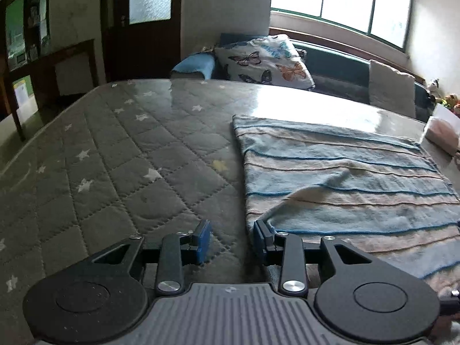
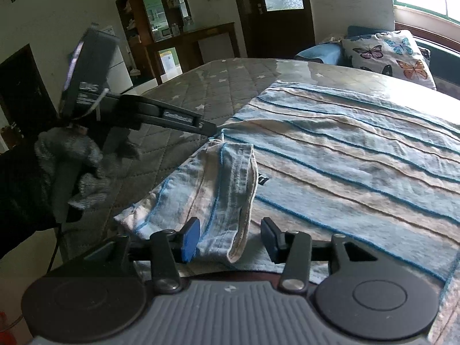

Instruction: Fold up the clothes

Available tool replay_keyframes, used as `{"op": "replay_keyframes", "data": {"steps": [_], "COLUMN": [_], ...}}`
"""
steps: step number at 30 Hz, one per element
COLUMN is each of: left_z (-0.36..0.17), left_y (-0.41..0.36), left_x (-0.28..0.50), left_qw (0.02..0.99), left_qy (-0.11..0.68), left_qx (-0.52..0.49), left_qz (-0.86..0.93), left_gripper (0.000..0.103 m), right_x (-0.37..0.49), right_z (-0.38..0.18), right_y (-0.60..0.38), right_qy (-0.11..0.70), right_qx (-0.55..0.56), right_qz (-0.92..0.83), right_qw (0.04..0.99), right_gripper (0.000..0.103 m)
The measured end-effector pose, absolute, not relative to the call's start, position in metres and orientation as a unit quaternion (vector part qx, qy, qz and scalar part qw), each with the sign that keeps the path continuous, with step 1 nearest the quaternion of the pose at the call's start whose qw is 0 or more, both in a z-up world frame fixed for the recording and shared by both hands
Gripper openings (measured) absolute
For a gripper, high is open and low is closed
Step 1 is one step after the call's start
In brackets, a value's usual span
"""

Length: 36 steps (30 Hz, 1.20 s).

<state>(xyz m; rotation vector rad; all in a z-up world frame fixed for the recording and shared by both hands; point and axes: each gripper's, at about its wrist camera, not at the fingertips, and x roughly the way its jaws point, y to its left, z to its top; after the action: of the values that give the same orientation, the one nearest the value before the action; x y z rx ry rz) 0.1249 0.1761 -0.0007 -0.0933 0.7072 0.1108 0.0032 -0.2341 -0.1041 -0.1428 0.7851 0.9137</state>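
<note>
A blue, white and beige striped garment (image 1: 345, 178) lies flat on the grey quilted star-patterned table cover (image 1: 129, 149). My left gripper (image 1: 232, 241) stands open at the garment's left edge. Its right finger (image 1: 260, 240) is against the hem, and only quilt shows between the pads. In the right wrist view a folded-over sleeve (image 2: 227, 184) lies on the garment (image 2: 359, 149), its end between the open pads of my right gripper (image 2: 230, 240). The left gripper (image 2: 211, 130) reaches the garment's left edge, held by a gloved hand (image 2: 69, 155).
A butterfly-print pillow (image 1: 264, 60) and a blue cushion (image 1: 194, 66) lie on a sofa behind the table, under a bright window (image 1: 345, 0). A white box (image 1: 442, 132) stands at the far right. Dark door (image 2: 276, 11) and shelves (image 2: 161, 23) are at the back.
</note>
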Motion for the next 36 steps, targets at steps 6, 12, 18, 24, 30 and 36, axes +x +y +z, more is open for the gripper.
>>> {"op": "replay_keyframes", "data": {"steps": [6, 12, 18, 24, 30, 36], "left_z": [0.012, 0.0, -0.009, 0.006, 0.006, -0.011], "left_y": [0.162, 0.146, 0.144, 0.138, 0.119, 0.101], "left_x": [0.082, 0.039, 0.016, 0.013, 0.019, 0.023], "left_qw": [0.937, 0.929, 0.931, 0.941, 0.944, 0.935], "left_qy": [0.346, 0.37, 0.364, 0.336, 0.324, 0.338], "left_qx": [-0.038, -0.005, 0.029, 0.041, 0.051, 0.084], "left_qz": [-0.007, -0.031, -0.016, -0.011, -0.043, -0.063], "left_gripper": [0.043, 0.047, 0.061, 0.061, 0.061, 0.061], "right_x": [0.003, -0.003, -0.004, -0.011, -0.018, -0.024], "right_z": [-0.102, -0.105, -0.104, -0.096, -0.103, -0.099], "right_y": [-0.241, -0.241, -0.245, -0.25, -0.245, -0.251], "right_qy": [0.374, 0.379, 0.379, 0.358, 0.354, 0.341], "right_qx": [-0.057, -0.063, -0.066, -0.07, -0.093, -0.099], "right_qz": [0.425, 0.422, 0.416, 0.41, 0.418, 0.414], "right_qw": [0.823, 0.821, 0.824, 0.836, 0.831, 0.838], "right_gripper": [0.039, 0.021, 0.017, 0.019, 0.019, 0.019]}}
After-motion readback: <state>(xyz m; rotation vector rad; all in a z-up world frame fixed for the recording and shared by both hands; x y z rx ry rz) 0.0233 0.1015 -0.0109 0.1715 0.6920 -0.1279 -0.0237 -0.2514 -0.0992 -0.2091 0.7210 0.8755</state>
